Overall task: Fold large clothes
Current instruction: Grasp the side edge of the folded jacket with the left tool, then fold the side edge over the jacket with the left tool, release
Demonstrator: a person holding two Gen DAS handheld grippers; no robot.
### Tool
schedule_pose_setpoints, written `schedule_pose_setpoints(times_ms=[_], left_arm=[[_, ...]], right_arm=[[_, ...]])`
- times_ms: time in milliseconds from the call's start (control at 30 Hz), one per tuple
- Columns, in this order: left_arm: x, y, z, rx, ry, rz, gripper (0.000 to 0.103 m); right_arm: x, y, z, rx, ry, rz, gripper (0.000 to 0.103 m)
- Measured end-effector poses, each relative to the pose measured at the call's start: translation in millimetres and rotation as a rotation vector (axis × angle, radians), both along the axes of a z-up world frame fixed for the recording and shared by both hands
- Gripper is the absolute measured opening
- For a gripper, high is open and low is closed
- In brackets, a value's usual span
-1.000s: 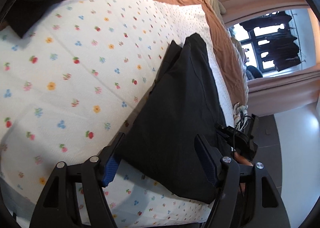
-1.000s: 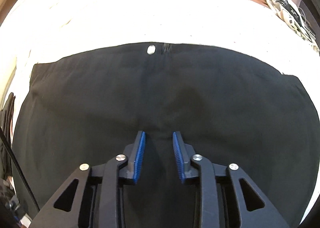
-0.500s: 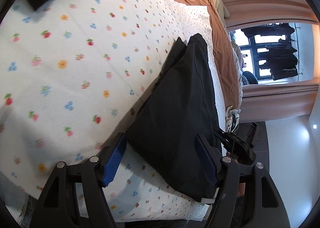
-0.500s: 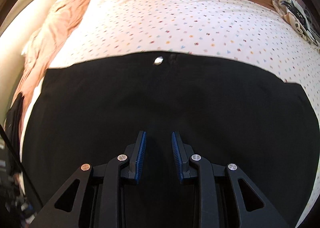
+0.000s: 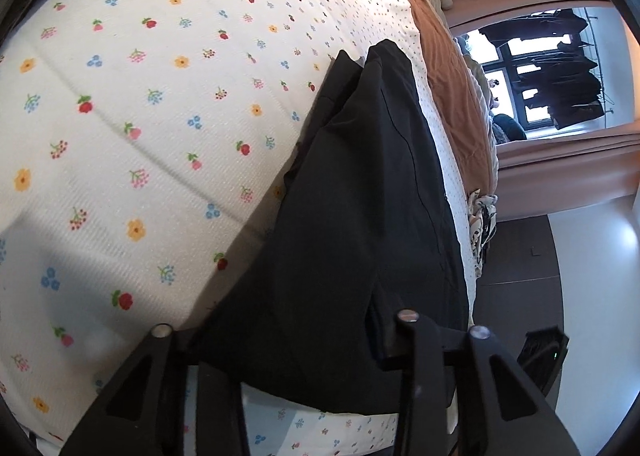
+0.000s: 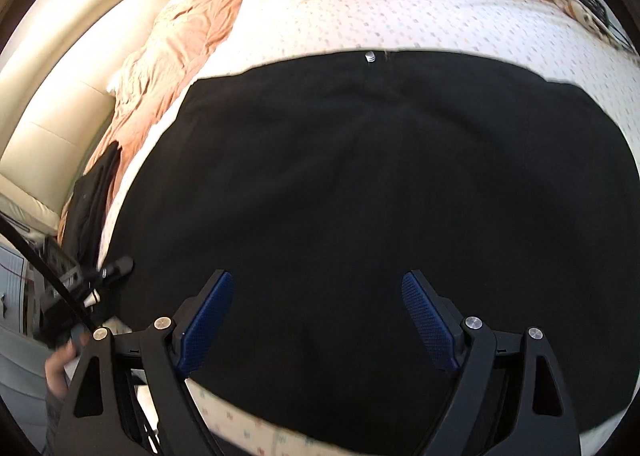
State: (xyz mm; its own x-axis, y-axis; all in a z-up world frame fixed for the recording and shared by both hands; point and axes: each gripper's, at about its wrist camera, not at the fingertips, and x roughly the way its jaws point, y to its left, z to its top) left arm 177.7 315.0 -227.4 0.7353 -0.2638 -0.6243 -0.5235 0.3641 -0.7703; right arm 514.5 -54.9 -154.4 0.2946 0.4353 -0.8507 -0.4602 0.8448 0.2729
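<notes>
A black garment (image 5: 360,223), folded, lies on a white flowered sheet (image 5: 140,127) on a bed. In the right wrist view it (image 6: 380,195) fills the middle, its waistband with a silver button (image 6: 369,56) at the far edge. My left gripper (image 5: 296,340) is at the garment's near edge; the cloth drapes over its fingertips and hides them. My right gripper (image 6: 316,320) is open and empty just above the garment's near part. The left gripper also shows in the right wrist view (image 6: 100,276) at the garment's left edge.
A brown blanket (image 5: 448,67) covers the far part of the bed. Another dark garment (image 6: 96,191) lies at the bed's left side. A patterned cloth (image 5: 482,223) sits at the bed's edge. A window with hanging clothes (image 5: 552,67) and dark floor (image 5: 516,256) are to the right.
My right gripper has opened wide from nearly shut and pulled back a little. My left gripper has moved into the garment's edge, and the cloth now covers its fingertips.
</notes>
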Motion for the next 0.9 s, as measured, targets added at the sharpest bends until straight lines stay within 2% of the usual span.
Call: schedule_pose_setpoints(times_ms=[33, 100, 200, 400, 533, 733, 833, 900], left_arm=[[0.0, 0.6, 1.5, -0.001, -0.005, -0.003, 0.024], [-0.3, 2.5, 8.1, -0.007, -0.033, -0.009, 0.019], [5.2, 2.7, 29.0, 0.016, -0.083, -0.033, 0.016], [22.1, -8.5, 74.5, 0.019, -0.192, -0.071, 0.015], [38.8, -26.0, 104.4, 0.030, -0.246, -0.124, 0.014], [66.2, -59.1, 148.5, 0.058, -0.313, -0.211, 0.014], [81.3, -74.7, 169.1, 0.072, -0.339, -0.252, 0.014], [89.1, -83.2, 180.3, 0.079, -0.349, -0.273, 0.014]], right_arm=[[-3.1, -2.1, 3.5, 0.010, 0.010, 0.000, 0.080], [-11.2, -7.0, 4.4, 0.016, 0.025, -0.004, 0.060], [-18.7, -15.7, -1.5, 0.039, 0.052, -0.022, 0.047], [-35.8, -21.4, -4.2, 0.042, 0.065, -0.044, 0.044], [-36.0, -21.2, -26.4, 0.049, 0.089, -0.077, 0.044], [-30.1, -27.2, -36.3, 0.084, 0.090, -0.083, 0.044], [-27.0, -35.2, -34.4, 0.117, 0.100, -0.069, 0.044], [-21.0, -45.2, -32.9, 0.177, 0.116, -0.072, 0.044]])
